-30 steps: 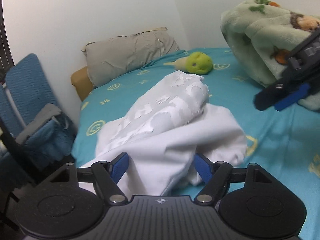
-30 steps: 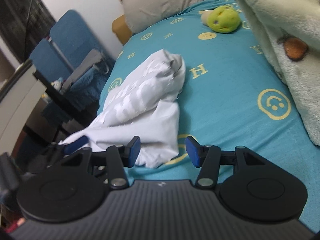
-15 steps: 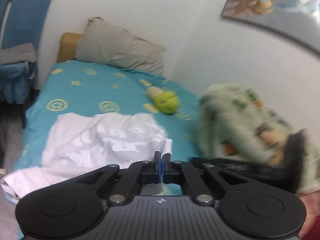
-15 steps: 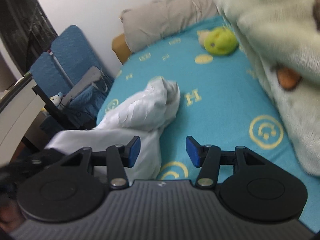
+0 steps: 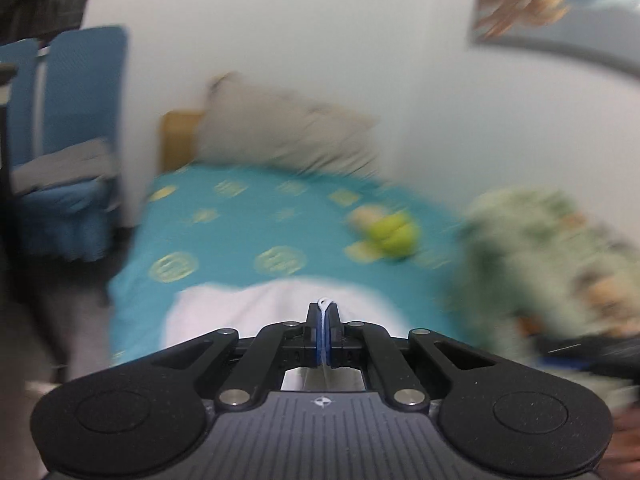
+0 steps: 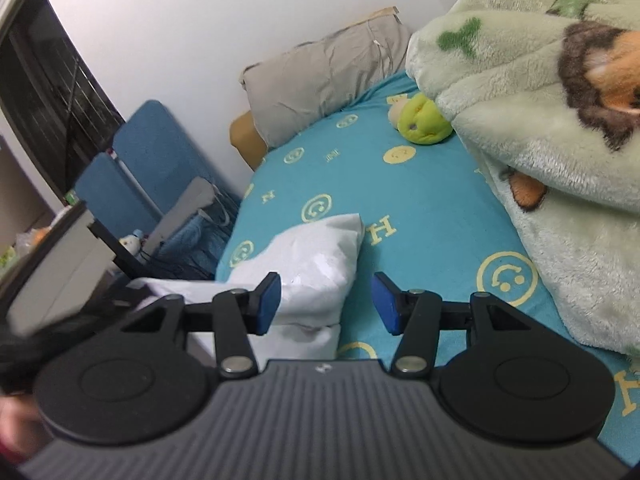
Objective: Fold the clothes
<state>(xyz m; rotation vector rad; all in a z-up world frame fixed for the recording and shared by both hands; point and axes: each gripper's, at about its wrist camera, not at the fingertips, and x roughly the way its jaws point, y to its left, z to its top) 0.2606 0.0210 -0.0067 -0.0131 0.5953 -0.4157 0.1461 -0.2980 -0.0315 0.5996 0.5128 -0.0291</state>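
Observation:
A white garment (image 6: 316, 264) lies bunched on the teal bed sheet (image 6: 424, 208), near the bed's left edge. In the blurred left wrist view the same white garment (image 5: 256, 308) hangs below my left gripper (image 5: 323, 320), which is shut with a thin white fold of the cloth pinched between its blue pads. My right gripper (image 6: 326, 300) is open just above the garment's near end; nothing is between its fingers. The left blue pad (image 6: 269, 300) overlaps the cloth in the image.
A fluffy green patterned blanket (image 6: 540, 128) is heaped along the right side of the bed. A green plush toy (image 6: 422, 120) and a grey pillow (image 6: 320, 80) lie at the head. Blue chairs (image 6: 136, 184) with clothes stand left of the bed.
My left gripper has shut on the white garment and lifted it, swinging quickly so its view blurs. The garment has been pulled toward the near left; my right gripper stays open above it.

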